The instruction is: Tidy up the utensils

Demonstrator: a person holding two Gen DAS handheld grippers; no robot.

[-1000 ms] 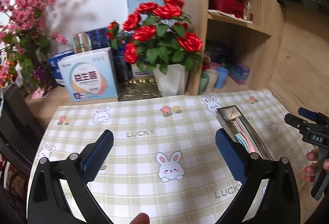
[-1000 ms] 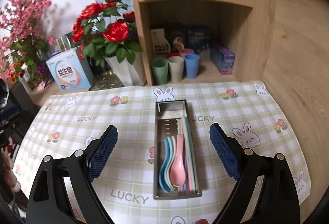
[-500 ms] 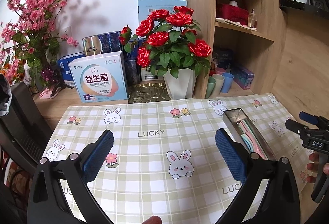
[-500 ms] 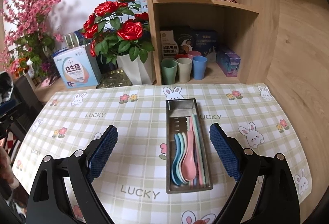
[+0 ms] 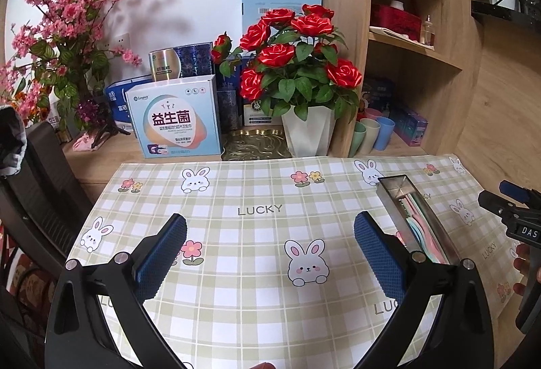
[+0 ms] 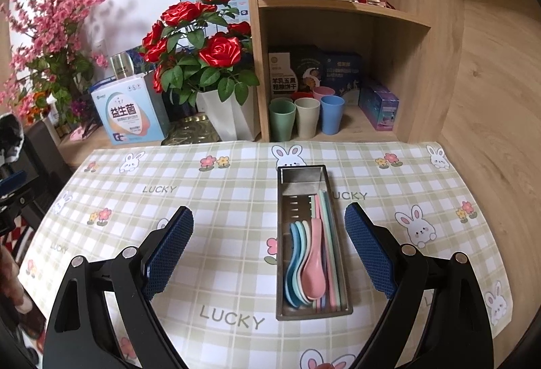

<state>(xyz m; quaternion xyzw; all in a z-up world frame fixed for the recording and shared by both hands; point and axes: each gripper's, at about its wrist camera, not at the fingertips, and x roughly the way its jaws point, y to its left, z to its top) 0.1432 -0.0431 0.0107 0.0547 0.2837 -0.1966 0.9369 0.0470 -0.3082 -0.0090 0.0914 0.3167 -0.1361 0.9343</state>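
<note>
Tray: long rectangular steel tray lay on the checked worktop cloth.
Spoons: smooth pastel plastic spoons rested inside.
Left gripper: jaws apart, empty.
Right gripper: jaws apart, hovering over the tray.

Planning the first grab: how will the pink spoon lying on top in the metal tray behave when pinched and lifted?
The pink spoon looks like glossy, rigid plastic, so probably light and somewhat slippery between the pads. It rests on other spoons in the narrow metal tray, so lifting may drag neighbours along.
</note>
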